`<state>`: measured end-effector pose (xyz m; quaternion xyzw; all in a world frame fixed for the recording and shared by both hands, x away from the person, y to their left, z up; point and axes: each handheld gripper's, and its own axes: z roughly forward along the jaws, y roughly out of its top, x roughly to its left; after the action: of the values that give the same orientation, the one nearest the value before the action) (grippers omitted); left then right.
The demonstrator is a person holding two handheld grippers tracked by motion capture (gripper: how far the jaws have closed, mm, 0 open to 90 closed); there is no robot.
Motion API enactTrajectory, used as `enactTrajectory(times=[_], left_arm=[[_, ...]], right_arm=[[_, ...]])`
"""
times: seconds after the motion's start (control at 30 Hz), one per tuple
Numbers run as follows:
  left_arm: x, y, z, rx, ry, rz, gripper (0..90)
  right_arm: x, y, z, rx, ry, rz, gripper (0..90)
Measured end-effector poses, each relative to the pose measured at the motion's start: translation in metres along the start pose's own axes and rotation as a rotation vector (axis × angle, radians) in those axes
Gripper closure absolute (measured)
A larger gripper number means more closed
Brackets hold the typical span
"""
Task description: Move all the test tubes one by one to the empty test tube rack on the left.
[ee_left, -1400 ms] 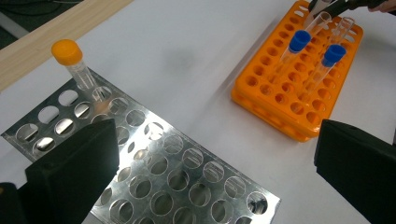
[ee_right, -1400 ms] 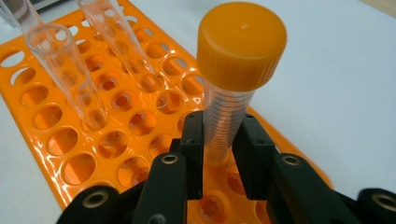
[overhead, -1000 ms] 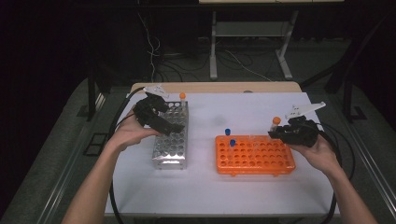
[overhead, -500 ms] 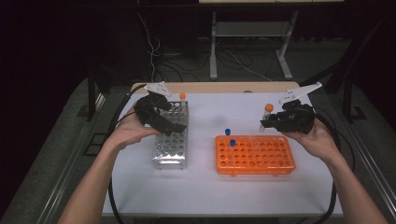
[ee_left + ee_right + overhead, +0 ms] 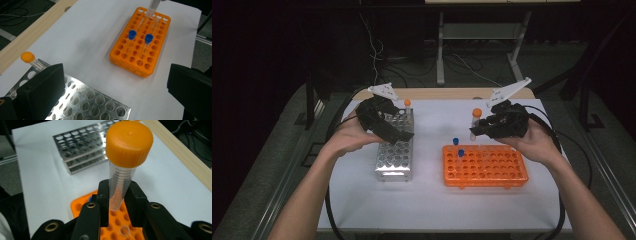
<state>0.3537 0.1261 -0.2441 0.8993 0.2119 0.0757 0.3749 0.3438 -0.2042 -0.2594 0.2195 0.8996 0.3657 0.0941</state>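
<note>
My right gripper [image 5: 480, 129] [image 5: 117, 195] is shut on a clear tube with an orange cap [image 5: 475, 122] [image 5: 125, 162], held upright above the far end of the orange rack [image 5: 484, 167] [image 5: 110, 220]. Two blue-capped tubes [image 5: 458, 150] [image 5: 140, 42] stand in that rack. My left gripper [image 5: 399, 132] [image 5: 115, 90] hovers open over the metal rack [image 5: 394, 150] [image 5: 82, 102], nothing between its jaws. Another orange-capped tube [image 5: 407, 106] [image 5: 31, 60] stands at the metal rack's far corner.
Both racks rest on a white sheet [image 5: 432, 195] covering the table, whose wooden edge [image 5: 447, 93] shows at the back. Black cables [image 5: 562, 190] trail from both grippers along the table sides. Beyond the table are a dark floor and a stand's legs [image 5: 442, 60].
My right gripper has risen and moved left with the orange-capped tube, from near the orange rack's far right corner to above its far left part. The left gripper lifted slightly.
</note>
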Motion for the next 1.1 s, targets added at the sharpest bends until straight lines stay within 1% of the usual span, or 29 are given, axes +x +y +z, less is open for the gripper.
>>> enactTrajectory(times=[0.17,0.23,0.37,0.43,0.53,0.77,0.93,1.03,1.1], left_arm=[[-0.003,0.009,0.0,0.004,-0.012,0.028,1.5],[-0.003,0.012,0.0,0.007,-0.022,0.034,2.8],[-0.005,0.018,0.002,0.016,-0.032,0.055,4.8],[-0.006,0.021,0.002,0.015,-0.038,0.062,6.0],[-0.008,0.026,0.001,0.019,-0.047,0.079,9.1],[-0.01,0.032,0.002,0.022,-0.08,0.102,18.6],[-0.012,0.035,0.004,0.028,-0.117,0.116,29.2],[-0.013,0.036,0.006,0.04,-0.13,0.127,35.7],[-0.013,0.036,0.007,0.053,-0.133,0.137,42.5]], right_arm=[[0.012,0.018,0.012,0.006,0.043,-0.037,73.9],[0.016,0.024,0.017,0.008,0.06,-0.044,74.0],[0.021,0.032,0.028,0.011,0.09,-0.064,73.9],[0.024,0.035,0.033,0.018,0.099,-0.064,73.9],[0.027,0.039,0.041,0.02,0.116,-0.076,73.9],[0.035,0.049,0.059,0.034,0.157,-0.094,73.9],[0.042,0.056,0.07,0.037,0.179,-0.117,73.9],[0.046,0.059,0.076,0.038,0.192,-0.123,73.9],[0.048,0.061,0.079,0.037,0.2,-0.13,73.9]])
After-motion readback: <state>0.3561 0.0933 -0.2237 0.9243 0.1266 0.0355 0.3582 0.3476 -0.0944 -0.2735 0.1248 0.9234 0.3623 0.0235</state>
